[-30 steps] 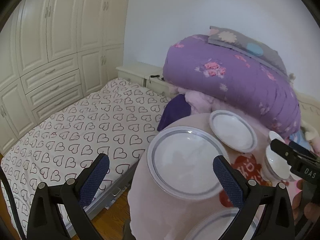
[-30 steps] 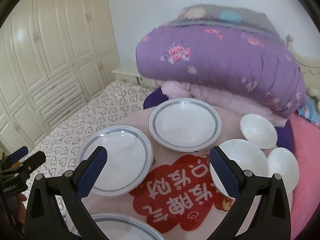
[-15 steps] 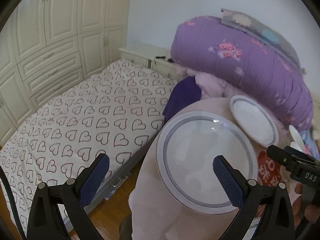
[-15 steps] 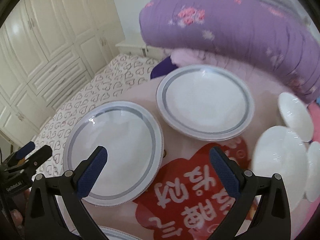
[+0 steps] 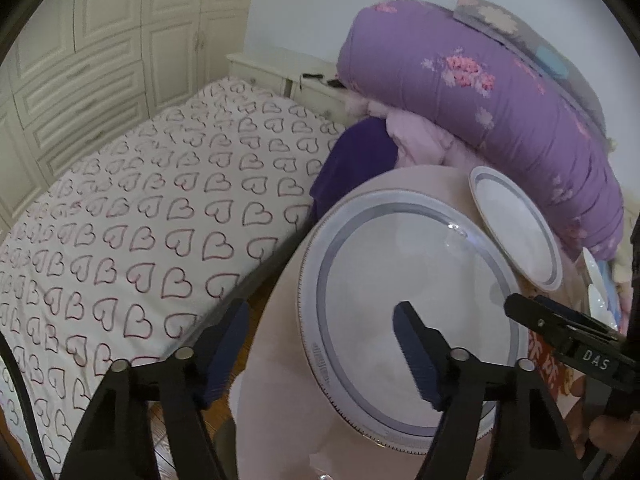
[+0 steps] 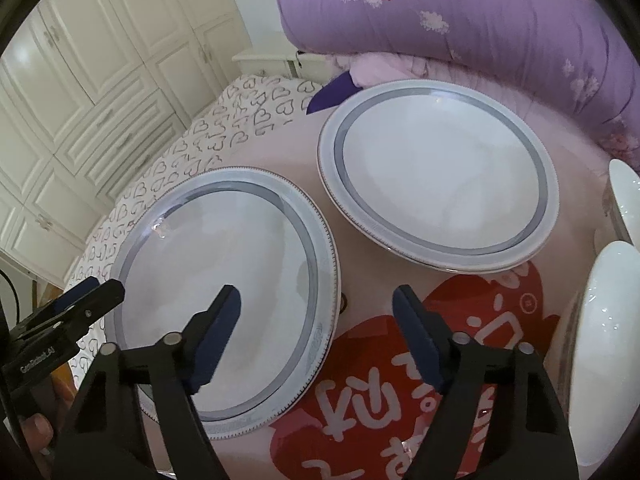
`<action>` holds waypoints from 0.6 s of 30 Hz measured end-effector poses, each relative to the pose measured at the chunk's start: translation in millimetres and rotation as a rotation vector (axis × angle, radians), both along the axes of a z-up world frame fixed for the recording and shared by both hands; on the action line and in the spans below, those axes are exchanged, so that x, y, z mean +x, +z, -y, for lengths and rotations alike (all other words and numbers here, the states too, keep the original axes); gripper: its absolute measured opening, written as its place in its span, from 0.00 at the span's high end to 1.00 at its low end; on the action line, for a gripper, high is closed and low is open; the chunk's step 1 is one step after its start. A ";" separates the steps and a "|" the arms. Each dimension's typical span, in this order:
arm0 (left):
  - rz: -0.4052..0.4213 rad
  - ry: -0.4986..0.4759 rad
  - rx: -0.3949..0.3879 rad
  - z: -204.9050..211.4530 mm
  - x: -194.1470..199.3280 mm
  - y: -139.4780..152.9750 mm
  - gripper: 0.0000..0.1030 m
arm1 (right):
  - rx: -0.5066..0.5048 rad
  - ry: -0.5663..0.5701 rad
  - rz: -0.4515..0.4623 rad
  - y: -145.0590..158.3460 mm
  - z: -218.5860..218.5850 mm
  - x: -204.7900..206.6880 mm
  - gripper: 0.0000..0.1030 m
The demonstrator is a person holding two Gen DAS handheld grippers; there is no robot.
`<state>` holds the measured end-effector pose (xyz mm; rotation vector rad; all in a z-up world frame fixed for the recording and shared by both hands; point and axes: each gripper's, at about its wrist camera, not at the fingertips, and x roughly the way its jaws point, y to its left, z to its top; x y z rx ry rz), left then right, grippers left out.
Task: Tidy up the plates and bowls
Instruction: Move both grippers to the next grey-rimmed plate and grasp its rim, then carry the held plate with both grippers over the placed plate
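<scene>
1. The left hand-held gripper (image 5: 320, 344) has its jaws partly apart; they have just been closing. The left rim of the near plate (image 5: 404, 320) lies in the gap: one pad sits over the plate's well, the other outside the rim, over the edge of the worktop (image 5: 280, 380). Neither pad visibly presses on the plate.
2. The right hand-held gripper (image 6: 316, 328) also stands partly apart, its jaws having just been closing. It straddles the right rim of the same near plate (image 6: 224, 292), one pad over the well, the other over the red printed patch (image 6: 384, 384) beside the plate. No pad clearly touches the rim.
3. The near plate lies flat on the pink-covered worktop, with a grey band round its well.
4. Just beyond the near plate, close to it, a second plate (image 6: 440, 172) of the same pattern lies flat.
5. To the right of the near plate, past the red patch, white bowls (image 6: 604, 352) sit at the worktop's edge.
6. Behind the second plate lies a rolled purple quilt (image 6: 460, 12); left of the near plate, a bed with a heart-print sheet (image 5: 140, 220).
</scene>
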<state>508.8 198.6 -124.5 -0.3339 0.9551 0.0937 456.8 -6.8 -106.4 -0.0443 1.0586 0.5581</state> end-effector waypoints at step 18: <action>-0.048 -0.022 -0.053 -11.8 17.1 -29.1 0.80 | -0.023 -0.010 -0.052 -18.2 -10.4 5.3 0.74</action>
